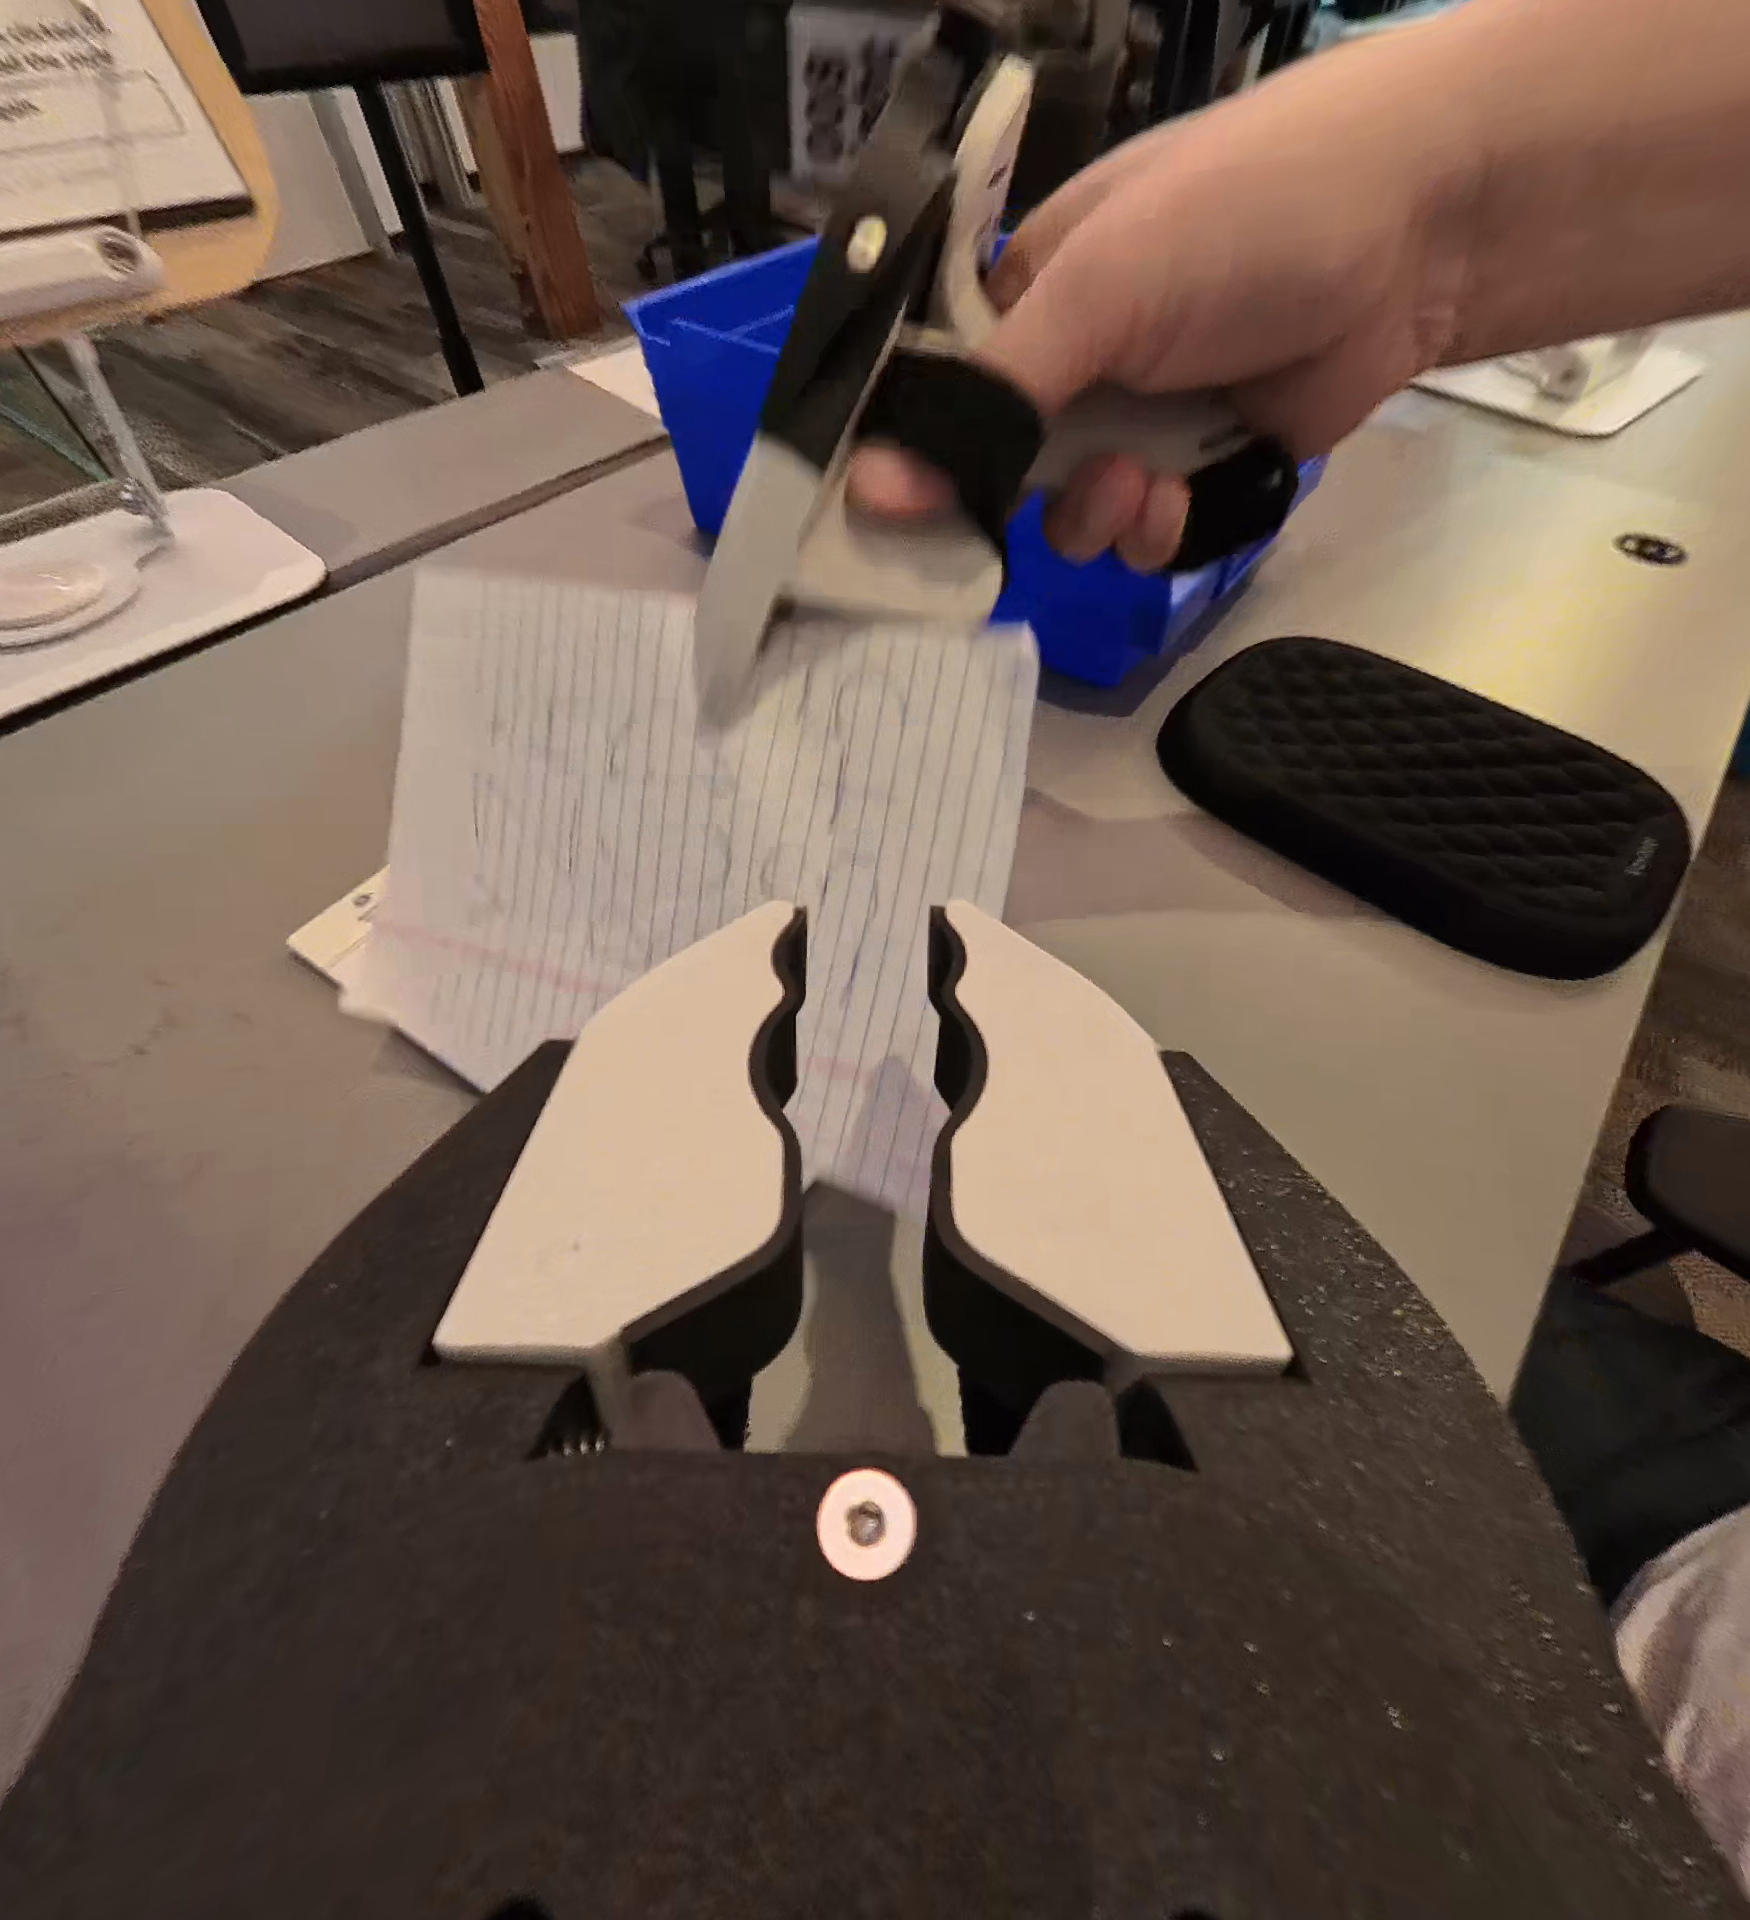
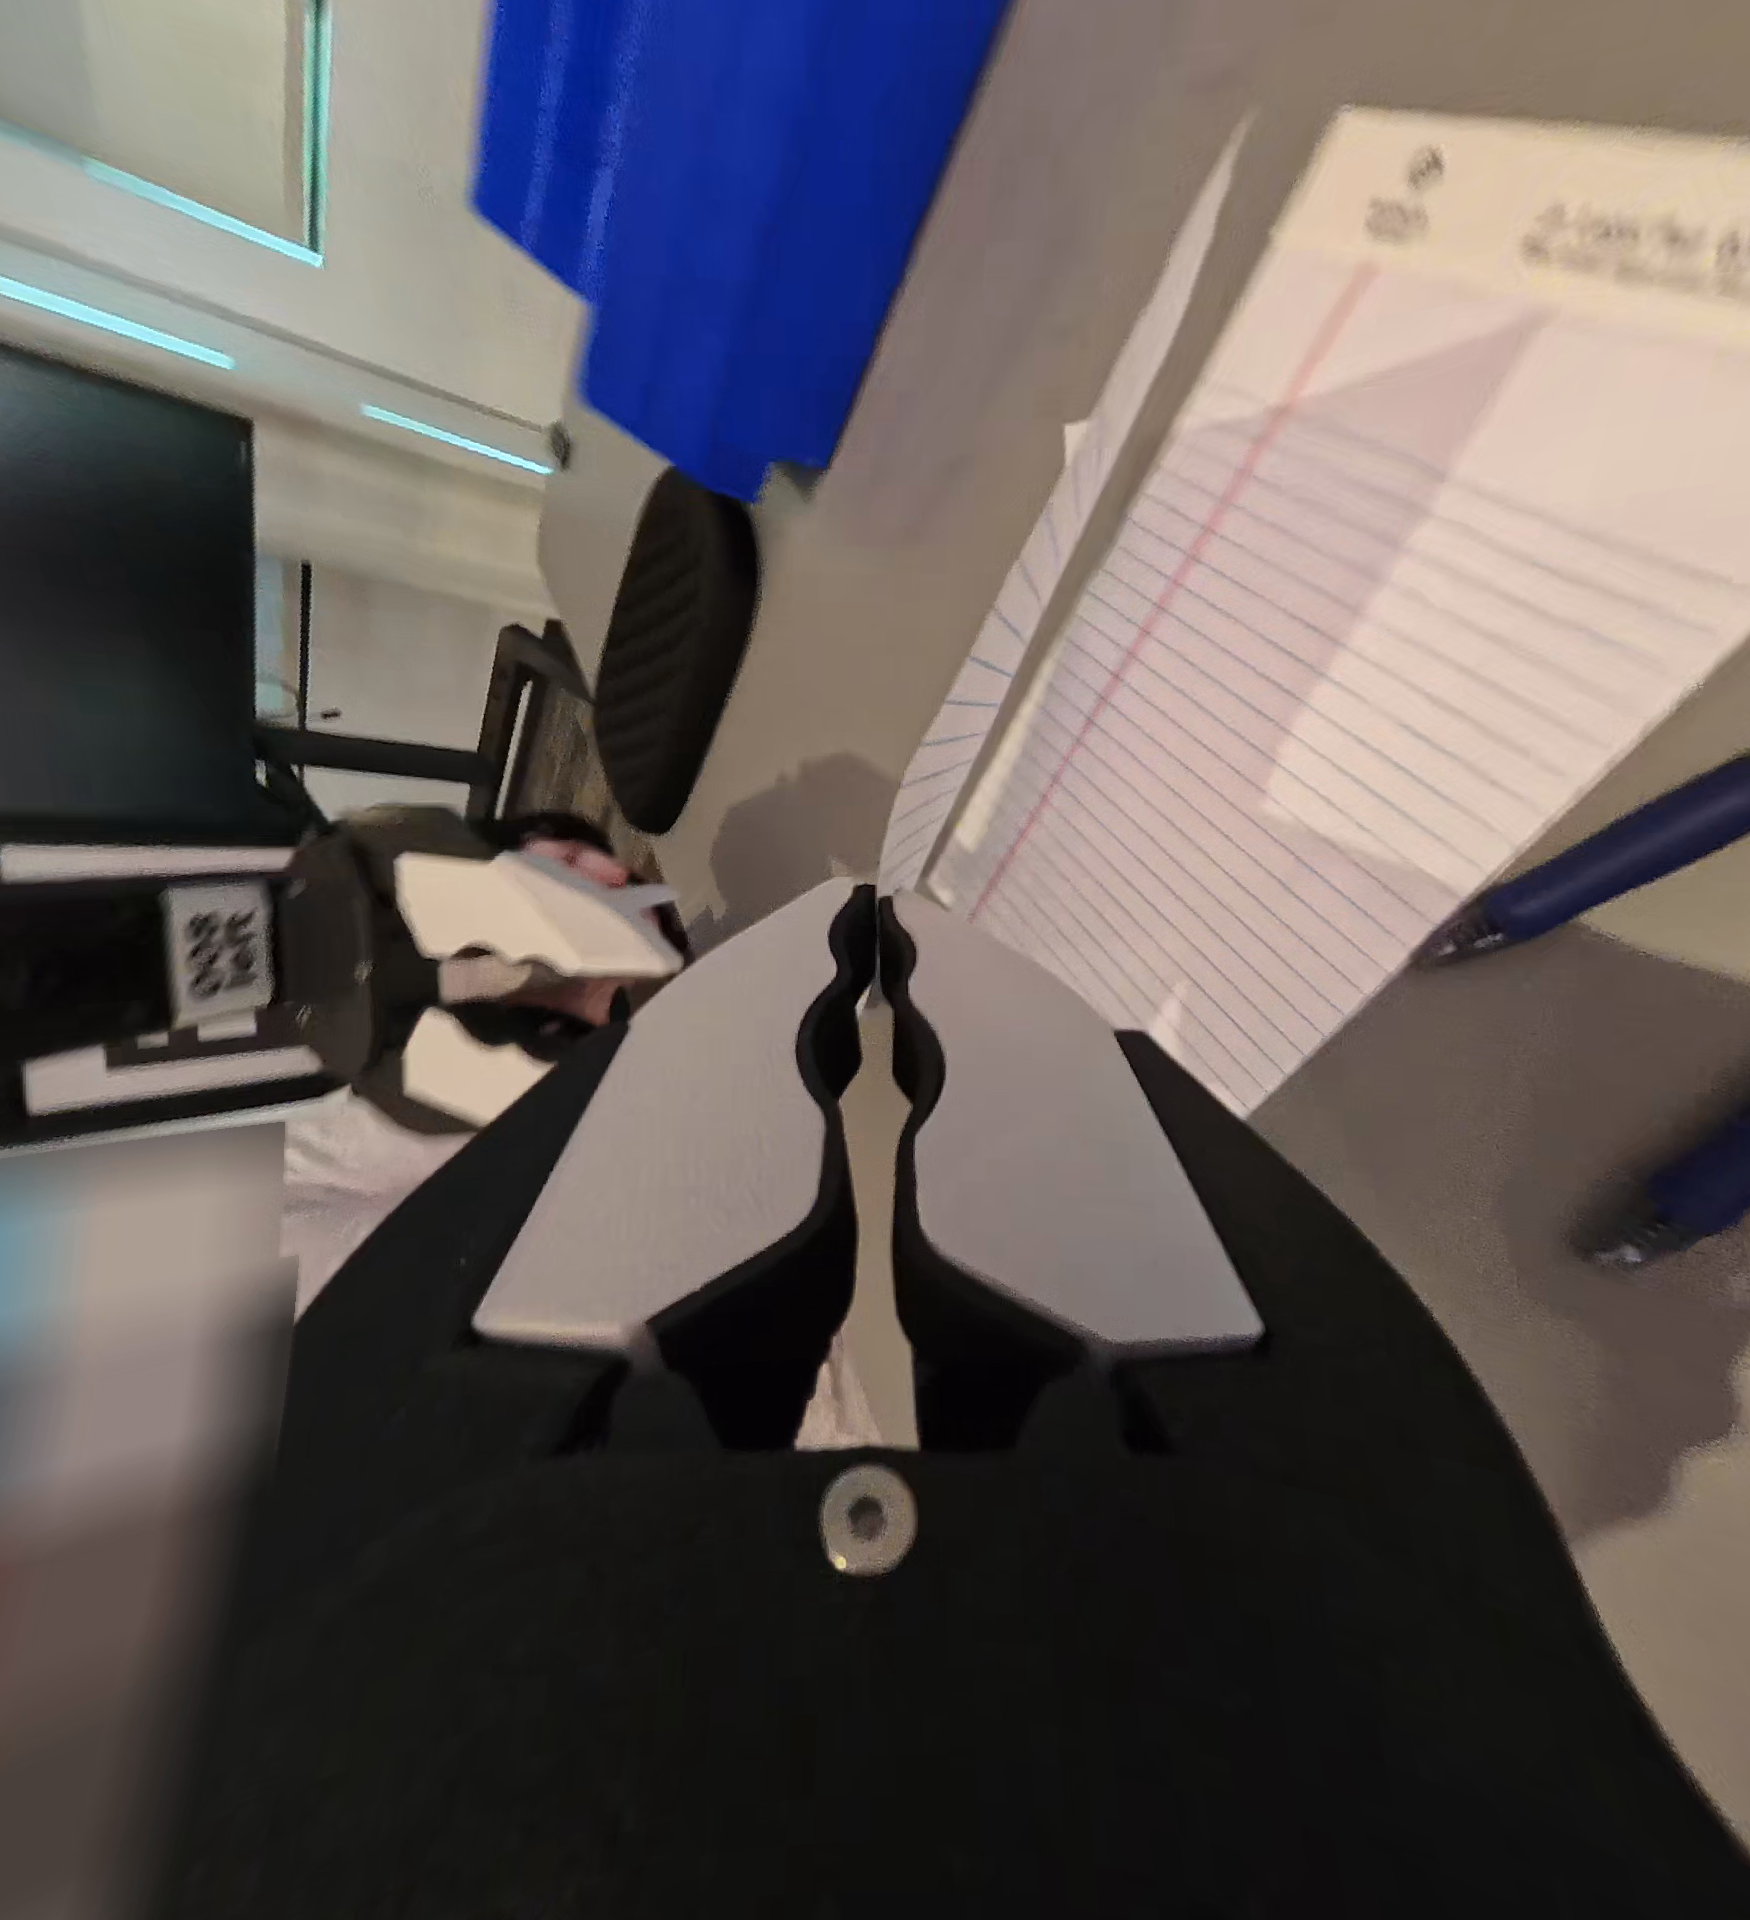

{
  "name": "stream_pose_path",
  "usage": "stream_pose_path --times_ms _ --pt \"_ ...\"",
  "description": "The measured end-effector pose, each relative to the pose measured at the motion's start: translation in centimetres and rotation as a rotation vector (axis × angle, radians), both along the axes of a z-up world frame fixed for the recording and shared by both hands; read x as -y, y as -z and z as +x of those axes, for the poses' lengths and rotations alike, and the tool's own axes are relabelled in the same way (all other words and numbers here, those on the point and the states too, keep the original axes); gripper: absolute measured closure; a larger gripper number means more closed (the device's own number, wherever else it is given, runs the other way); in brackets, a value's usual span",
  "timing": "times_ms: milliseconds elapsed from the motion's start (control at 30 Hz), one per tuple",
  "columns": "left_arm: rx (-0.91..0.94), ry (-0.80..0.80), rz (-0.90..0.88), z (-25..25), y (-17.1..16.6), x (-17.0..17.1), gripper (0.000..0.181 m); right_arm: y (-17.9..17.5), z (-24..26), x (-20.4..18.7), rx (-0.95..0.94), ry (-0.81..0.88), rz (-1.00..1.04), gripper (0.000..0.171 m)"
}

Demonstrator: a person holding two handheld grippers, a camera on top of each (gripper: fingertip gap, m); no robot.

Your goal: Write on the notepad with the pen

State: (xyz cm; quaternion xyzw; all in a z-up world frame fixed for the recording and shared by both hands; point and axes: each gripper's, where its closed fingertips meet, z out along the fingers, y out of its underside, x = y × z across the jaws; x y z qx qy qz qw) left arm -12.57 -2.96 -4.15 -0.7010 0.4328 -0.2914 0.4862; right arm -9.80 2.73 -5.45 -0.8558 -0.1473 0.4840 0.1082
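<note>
While the right gripper (image 2: 869, 914) is pinching a used sheet (image 1: 705, 790) up off the notepad (image 2: 1370, 623), left gripper (image 1: 868, 925) is hovering w/ fingers spread. Paper's thin, floppy, tear-prone; grip its edge. Pen (image 2: 1619, 862) is lying beside the pad; slim, rigid, grab mid-barrel

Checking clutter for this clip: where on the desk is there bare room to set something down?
Bare desk lies left of the notepad, up to the white stand base. A smaller patch sits between notepad and black pad. It is crowded behind the notepad, by the blue bin and right gripper, and beside its clean page where two pens lie.
</note>
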Motion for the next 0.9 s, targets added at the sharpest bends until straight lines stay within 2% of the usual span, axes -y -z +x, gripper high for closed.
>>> stream_pose_path --times_ms 67,200,267,400,500,633,767,900 --pt "0.027 -0.016 -0.006 -1.5 -0.7 0.4 0.161 -3.8 1.3 0.2 -0.028 -0.075 0.108 0.171" --pt "0.069 -0.057 -0.047 -4.8 -1.0 0.8 0.161 -10.9 7.2 0.0 0.098 -0.165 0.428 0.171" --pt "0.08 -0.093 -0.055 -6.5 -1.0 0.7 0.162 -14.3 11.1 -0.5 0.152 -0.136 0.592 0.171" --pt "0.07 -0.194 -0.04 -9.9 -1.1 0.0 0.162 -18.6 19.2 -1.1 0.169 0.042 0.742 0.171" --pt "0.078 -0.259 -0.035 -11.9 -1.5 -0.8 0.163 -19.9 24.6 -1.1 0.133 0.175 0.811 0.171" --pt "0.104 -0.316 -0.035 -13.3 -2.1 -1.7 0.164 -18.9 30.0 -0.6 0.086 0.313 0.773 0.171" --pt "0.097 -0.334 -0.031 -13.2 -2.4 -2.4 0.164 -17.6 32.5 0.0 0.008 0.382 0.698 0.171" --pt "0.085 -0.322 -0.036 -12.2 -2.4 -2.6 0.164 -16.3 33.4 0.5 0.018 0.376 0.673 0.171"
